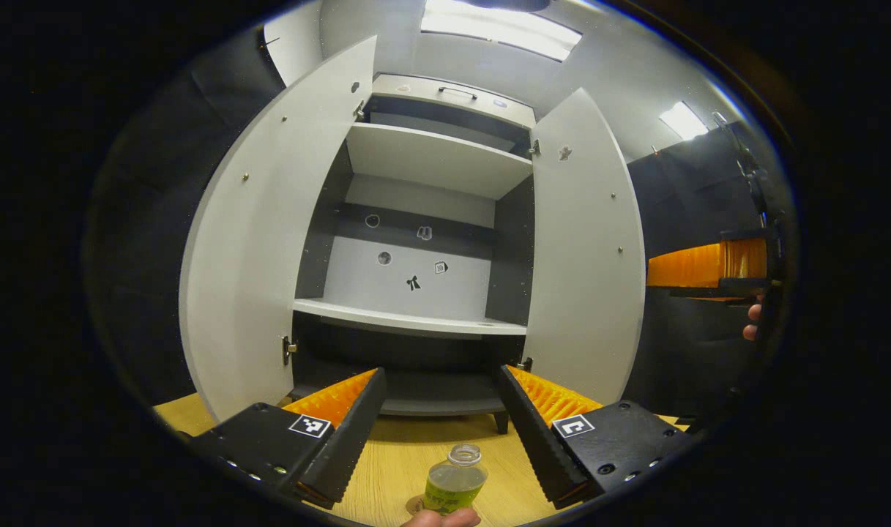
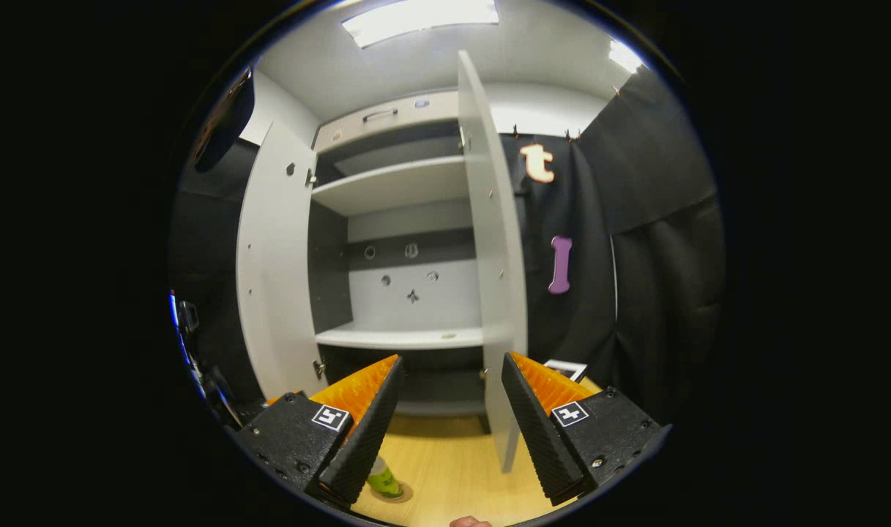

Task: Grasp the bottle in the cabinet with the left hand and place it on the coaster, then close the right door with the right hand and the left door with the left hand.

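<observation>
wood table (image 1: 386, 468): bottle (image 1: 454, 487) on coaster (image 2: 400, 496), 2 cabinet doors (image 1: 258, 241) open.

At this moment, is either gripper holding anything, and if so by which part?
Nothing is held. The left gripper and right gripper are both open and empty; the bottle stands free on the coaster.

Lighting's decent, all from the ceiling panels (image 1: 500, 29), which blow out to pure white in both views. The cabinet (image 1: 423, 161) shelves catch it nicely, but the bottom compartment under the lower shelf sits in deep shadow. Heavy fisheye bend: the open doors (image 1: 262, 241) bow outward and everything darkens toward the rim. Focus is pretty sharp mid-frame, and the wood bench (image 2: 452, 461) shows no glare.
</observation>
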A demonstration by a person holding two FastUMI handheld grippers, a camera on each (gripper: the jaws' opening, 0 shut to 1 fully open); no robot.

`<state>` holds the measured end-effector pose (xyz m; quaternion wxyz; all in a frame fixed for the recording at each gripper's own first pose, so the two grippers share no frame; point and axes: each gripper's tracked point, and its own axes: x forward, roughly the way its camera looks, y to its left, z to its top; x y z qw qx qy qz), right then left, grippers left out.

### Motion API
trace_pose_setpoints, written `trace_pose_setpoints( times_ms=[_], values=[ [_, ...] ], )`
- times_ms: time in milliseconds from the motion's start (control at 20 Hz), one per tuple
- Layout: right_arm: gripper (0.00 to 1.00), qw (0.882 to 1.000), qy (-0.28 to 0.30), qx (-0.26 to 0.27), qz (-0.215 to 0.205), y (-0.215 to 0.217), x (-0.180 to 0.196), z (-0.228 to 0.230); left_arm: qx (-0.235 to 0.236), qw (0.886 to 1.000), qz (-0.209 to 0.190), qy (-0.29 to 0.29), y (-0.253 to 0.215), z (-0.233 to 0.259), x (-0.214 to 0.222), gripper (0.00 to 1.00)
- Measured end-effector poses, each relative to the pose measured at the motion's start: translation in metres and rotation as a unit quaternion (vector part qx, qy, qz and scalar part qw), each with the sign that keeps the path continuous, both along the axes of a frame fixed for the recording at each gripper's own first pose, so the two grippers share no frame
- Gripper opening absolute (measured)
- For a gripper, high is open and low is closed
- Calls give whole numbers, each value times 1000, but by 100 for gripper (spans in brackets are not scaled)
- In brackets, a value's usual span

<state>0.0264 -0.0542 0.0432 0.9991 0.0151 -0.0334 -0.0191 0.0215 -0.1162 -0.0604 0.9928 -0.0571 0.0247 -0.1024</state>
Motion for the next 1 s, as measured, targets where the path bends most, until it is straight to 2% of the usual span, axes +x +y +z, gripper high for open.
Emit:
trace_pose_setpoints(
  times_ms=[150,200,250,350,400,450,600,650,750,800,1000],
  values=[
    [83,998,-52,-20,-28,-31,5,46,8,1000,5,15,15,4,-8,99],
    [82,997,-51,-32,-54,-50,11,56,6,1000,6,23,19,3,-11,99],
    [82,995,-38,-45,-77,-66,15,60,2,1000,9,27,23,4,-13,95],
    [83,993,-50,-49,-95,-83,24,85,0,999,20,29,32,5,-17,95],
    [83,992,-66,-44,-102,-91,30,100,3,999,27,29,37,5,-18,99],
    [82,990,-80,-44,-110,-100,35,111,6,999,33,27,40,6,-18,95],
    [82,985,-75,-57,-147,-136,59,124,2,999,34,25,43,7,-19,95],
    [82,985,-72,-52,-148,-141,67,126,0,999,32,26,43,6,-19,99],
    [83,987,-74,-33,-142,-146,84,132,2,999,36,28,45,5,-20,99],
    [83,986,-73,-23,-147,-154,89,131,2,999,39,28,46,5,-19,95],
    [82,985,-87,11,-148,-157,94,128,5,998,50,35,54,1,-21,95]
  ],
)
